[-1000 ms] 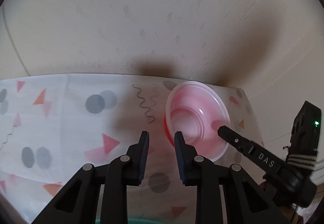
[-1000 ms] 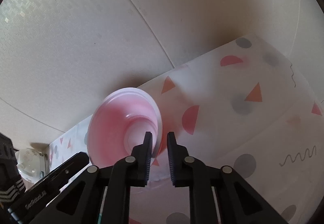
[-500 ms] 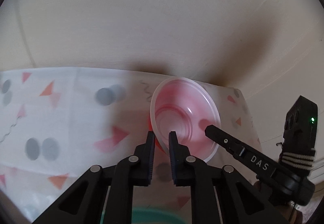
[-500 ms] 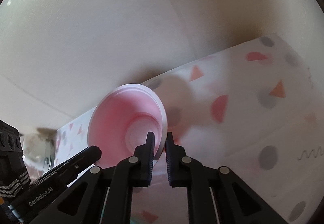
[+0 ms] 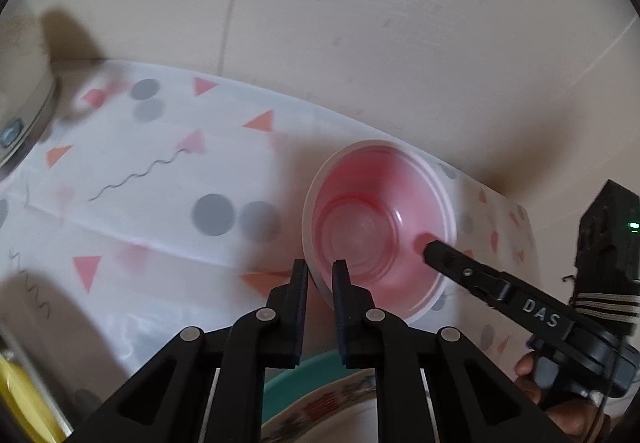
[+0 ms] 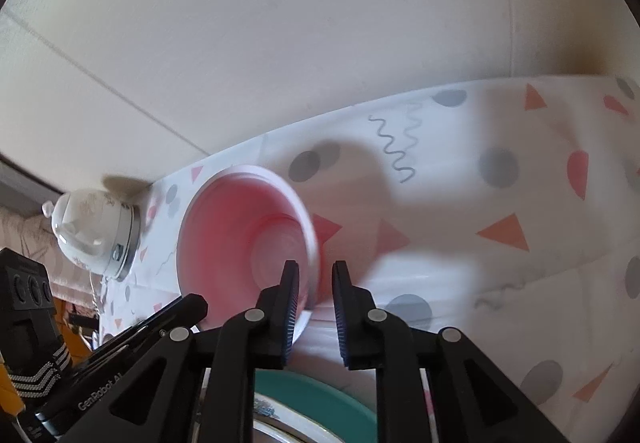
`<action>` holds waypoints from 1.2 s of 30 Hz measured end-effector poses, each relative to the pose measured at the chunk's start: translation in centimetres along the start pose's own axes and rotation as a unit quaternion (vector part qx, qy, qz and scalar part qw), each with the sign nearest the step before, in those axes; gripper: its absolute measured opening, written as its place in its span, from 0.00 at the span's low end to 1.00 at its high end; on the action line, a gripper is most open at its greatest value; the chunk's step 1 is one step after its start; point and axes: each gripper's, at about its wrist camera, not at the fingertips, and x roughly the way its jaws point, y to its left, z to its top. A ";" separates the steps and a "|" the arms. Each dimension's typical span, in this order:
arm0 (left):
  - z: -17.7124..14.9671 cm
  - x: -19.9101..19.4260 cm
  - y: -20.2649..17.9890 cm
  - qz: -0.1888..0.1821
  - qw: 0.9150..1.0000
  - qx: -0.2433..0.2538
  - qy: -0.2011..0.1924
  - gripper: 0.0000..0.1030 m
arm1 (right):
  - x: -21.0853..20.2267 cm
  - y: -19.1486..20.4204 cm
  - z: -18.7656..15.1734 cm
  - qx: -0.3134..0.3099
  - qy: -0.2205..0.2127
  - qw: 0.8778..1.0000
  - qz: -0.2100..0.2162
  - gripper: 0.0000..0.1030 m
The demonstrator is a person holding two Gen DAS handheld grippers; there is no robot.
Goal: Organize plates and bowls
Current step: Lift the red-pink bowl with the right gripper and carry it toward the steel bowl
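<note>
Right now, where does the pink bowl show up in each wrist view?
Left wrist: pink bowl right of centre, just past the fingertips.
Right wrist: pink bowl left of centre, near the fingertips.
Shared landmark: the patterned tablecloth beneath it.

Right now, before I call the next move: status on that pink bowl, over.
Left gripper shut on pink bowl rim. Right gripper just opening, rim between its jaws. Teal plate close below.
</note>
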 end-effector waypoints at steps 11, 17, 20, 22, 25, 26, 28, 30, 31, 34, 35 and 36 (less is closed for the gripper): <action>0.4 -0.7 -0.5 -0.002 1.000 0.015 -0.012 0.12 | -0.3 0.4 0.1 -0.005 0.000 1.000 0.009 0.15; 0.8 -0.8 0.7 -0.011 1.000 -0.018 -0.012 0.26 | -0.6 -0.2 -0.1 0.010 -0.004 1.000 0.007 0.22; 1.1 -0.8 0.5 -0.015 1.000 -0.013 -0.015 0.25 | -0.7 -0.1 -0.2 0.007 -0.006 1.000 0.011 0.22; 1.1 -0.9 0.1 -0.019 1.000 -0.002 -0.016 0.24 | -0.8 0.2 -0.1 -0.003 -0.010 1.000 0.009 0.14; 0.9 -1.2 -0.7 -0.011 0.999 0.023 -0.027 0.17 | -0.9 1.1 -0.3 -0.025 -0.015 1.000 -0.003 0.11; 0.9 -1.2 -0.8 -0.011 0.999 0.027 -0.029 0.17 | -1.0 1.2 -0.3 -0.031 -0.018 0.999 -0.008 0.10; 0.9 -1.3 -0.6 -0.012 0.999 0.022 -0.030 0.16 | -0.9 1.1 -0.3 -0.029 -0.016 0.999 -0.006 0.10; 0.8 -1.6 -0.4 -0.016 0.999 0.020 -0.032 0.16 | -1.0 1.1 -0.3 -0.027 -0.016 1.000 0.000 0.10; 0.7 -1.8 -0.4 -0.015 0.999 0.022 -0.035 0.16 | -1.1 1.2 -0.4 -0.028 -0.017 0.999 0.001 0.10; 0.3 -2.7 -0.3 -0.016 0.999 0.021 -0.042 0.16 | -1.5 1.6 -0.6 -0.030 -0.020 0.999 0.003 0.10; 0.2 -3.0 -0.3 -0.015 0.999 0.021 -0.045 0.16 | -1.8 1.8 -0.7 -0.029 -0.022 0.999 0.006 0.10; 0.0 -3.4 -0.3 -0.015 0.998 0.023 -0.050 0.16 | -1.9 2.0 -0.9 -0.029 -0.023 0.999 0.009 0.10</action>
